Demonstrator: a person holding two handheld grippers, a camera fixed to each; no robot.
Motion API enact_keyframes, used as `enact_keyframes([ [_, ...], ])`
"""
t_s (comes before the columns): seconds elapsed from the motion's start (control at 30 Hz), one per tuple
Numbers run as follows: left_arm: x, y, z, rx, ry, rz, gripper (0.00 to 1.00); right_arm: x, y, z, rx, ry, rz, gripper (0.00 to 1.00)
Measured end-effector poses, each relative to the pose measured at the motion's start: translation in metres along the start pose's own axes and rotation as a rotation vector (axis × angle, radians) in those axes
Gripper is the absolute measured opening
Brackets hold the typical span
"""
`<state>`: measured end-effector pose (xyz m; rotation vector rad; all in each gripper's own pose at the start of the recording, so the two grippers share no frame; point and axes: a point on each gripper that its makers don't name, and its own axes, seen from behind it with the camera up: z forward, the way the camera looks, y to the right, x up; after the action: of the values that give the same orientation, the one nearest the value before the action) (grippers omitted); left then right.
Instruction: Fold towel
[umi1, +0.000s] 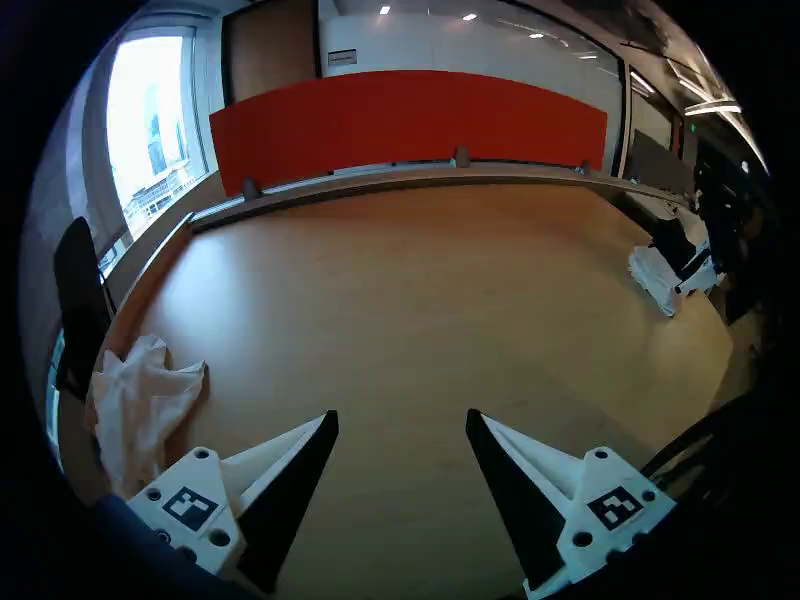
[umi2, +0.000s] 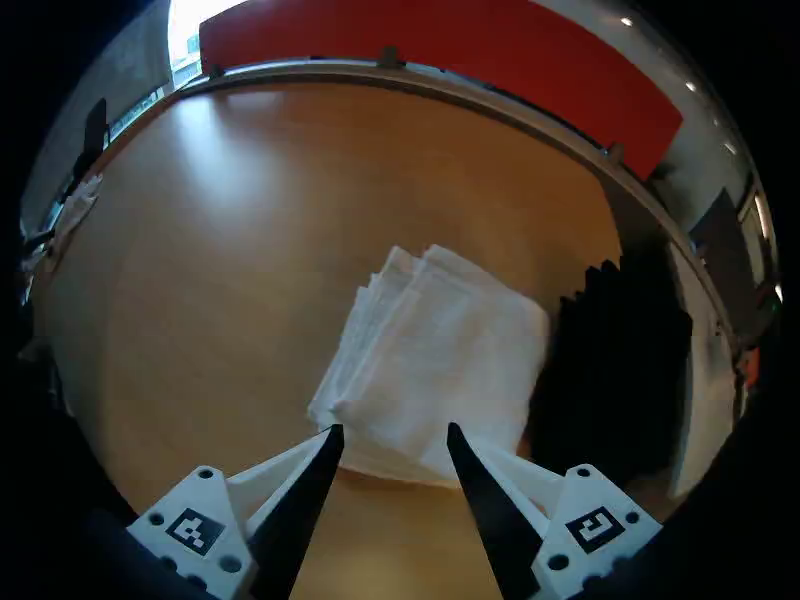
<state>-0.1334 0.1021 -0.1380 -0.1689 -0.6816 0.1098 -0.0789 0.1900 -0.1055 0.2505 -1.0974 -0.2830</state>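
A folded white towel (umi2: 440, 345), stacked in several layers, lies on the wooden table (umi2: 230, 220). My right gripper (umi2: 392, 430) hangs open over its near edge, one finger on each side of the front corner. In the left gripper view the same towel (umi1: 652, 272) shows small at the far right, with the right gripper (umi1: 700, 275) beside it. My left gripper (umi1: 400, 415) stands open above bare tabletop (umi1: 430, 290), nothing between its fingers. A crumpled white cloth (umi1: 140, 400) lies at the table's left edge, left of that gripper; it also appears small as a cloth (umi2: 75, 205) far left.
A red partition (umi1: 400, 125) runs along the table's far edge. A black ridged object (umi2: 610, 370) lies right beside the folded towel. A dark chair (umi1: 80, 300) stands by the window at the left.
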Motion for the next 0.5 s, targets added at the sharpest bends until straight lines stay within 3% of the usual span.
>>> enact_keyframes([
  [0.27, -0.003, -0.003, -0.001, 0.004, -0.002, -0.005, 0.95, 0.011, -0.024, 0.006, 0.037, 0.007, -0.035, 0.75],
  [0.37, -0.003, -0.004, -0.002, 0.005, 0.000, -0.004, 0.95, 0.009, -0.026, 0.008, 0.045, -0.005, -0.053, 0.68],
  [0.5, -0.005, -0.006, -0.003, 0.009, -0.001, -0.010, 0.95, 0.009, -0.025, 0.009, 0.040, -0.012, -0.056, 0.48],
])
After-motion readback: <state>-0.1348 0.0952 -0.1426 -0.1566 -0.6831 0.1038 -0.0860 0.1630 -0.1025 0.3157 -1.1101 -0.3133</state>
